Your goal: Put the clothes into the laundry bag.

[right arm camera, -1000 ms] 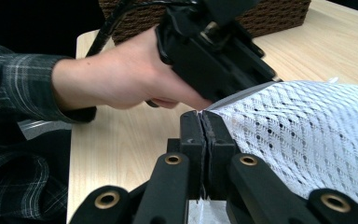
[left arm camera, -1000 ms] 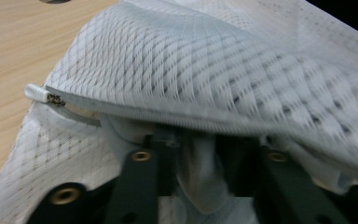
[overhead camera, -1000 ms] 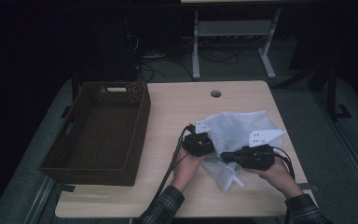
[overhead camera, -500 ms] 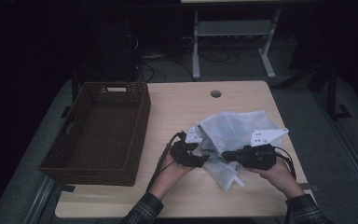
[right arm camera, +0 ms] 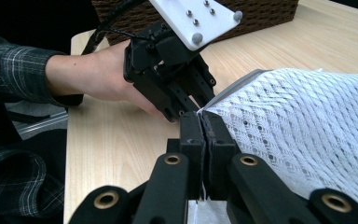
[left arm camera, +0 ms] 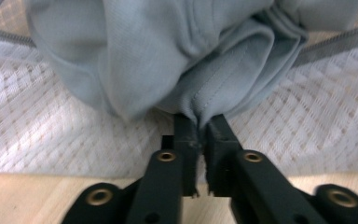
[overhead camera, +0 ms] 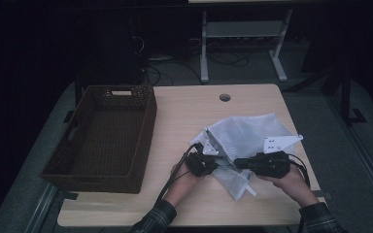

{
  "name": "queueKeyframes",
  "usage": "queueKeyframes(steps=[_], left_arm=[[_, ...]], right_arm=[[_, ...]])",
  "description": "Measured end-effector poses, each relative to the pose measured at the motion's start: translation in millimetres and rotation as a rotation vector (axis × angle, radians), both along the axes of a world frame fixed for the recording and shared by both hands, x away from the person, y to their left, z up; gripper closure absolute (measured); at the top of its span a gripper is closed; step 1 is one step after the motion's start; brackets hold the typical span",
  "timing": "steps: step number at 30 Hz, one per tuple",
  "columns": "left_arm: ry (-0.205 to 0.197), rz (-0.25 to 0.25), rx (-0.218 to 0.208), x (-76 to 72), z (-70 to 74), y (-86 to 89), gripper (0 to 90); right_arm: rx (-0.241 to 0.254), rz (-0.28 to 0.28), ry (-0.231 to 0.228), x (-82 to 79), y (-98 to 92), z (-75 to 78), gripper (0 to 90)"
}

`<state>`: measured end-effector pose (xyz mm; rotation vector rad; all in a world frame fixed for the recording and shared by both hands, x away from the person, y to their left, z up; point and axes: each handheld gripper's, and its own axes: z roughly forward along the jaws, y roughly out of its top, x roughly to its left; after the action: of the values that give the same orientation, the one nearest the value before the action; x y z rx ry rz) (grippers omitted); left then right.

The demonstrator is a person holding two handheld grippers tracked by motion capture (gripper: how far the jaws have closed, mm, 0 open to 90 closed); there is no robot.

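- Now, nearest the person, the left gripper (overhead camera: 205, 163) and the right gripper (overhead camera: 262, 164) are held low over the near part of the table (overhead camera: 184, 121), with the white mesh bag (overhead camera: 245, 138) lying between them, right of the middle.
- In the left gripper view, the jaws have just been closing and are now pinched on a fold of the grey-blue cloth (left arm camera: 168, 60), which bulges out of the bag's open mouth.
- In the right gripper view, the jaws are squeezed tight on the edge of the bag, so the bag is kept from sliding.
- So far the cloth has been caught but not pulled free; most of it is judged to be inside the bag, and pulling it out is what is left.
- The cloth is seen well from the left gripper view; from the high view the bag looks plain white.
- Farther off, at the left, a dark woven basket (overhead camera: 102, 136) is seen in the high view, with nothing in it.
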<state>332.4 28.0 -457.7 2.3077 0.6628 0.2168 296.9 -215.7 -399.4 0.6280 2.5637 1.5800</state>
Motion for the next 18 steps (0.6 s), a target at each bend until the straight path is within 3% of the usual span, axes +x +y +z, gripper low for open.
queueKeyframes(steps=[10,15,18], left_arm=[[-0.083,-0.032,-0.104,-7.3,24.0,-13.4,87.7],[-0.134,-0.040,-0.154,-6.0,29.2,-34.8,87.8],[-0.145,-0.037,-0.150,-0.7,23.6,-51.4,87.7]], right_arm=[[-0.005,-0.047,-0.007,-1.3,-7.9,-1.2,87.5],[0.009,-0.073,-0.013,-4.8,-14.0,2.6,87.6],[0.024,-0.077,-0.014,-6.9,-18.2,5.5,87.7]])
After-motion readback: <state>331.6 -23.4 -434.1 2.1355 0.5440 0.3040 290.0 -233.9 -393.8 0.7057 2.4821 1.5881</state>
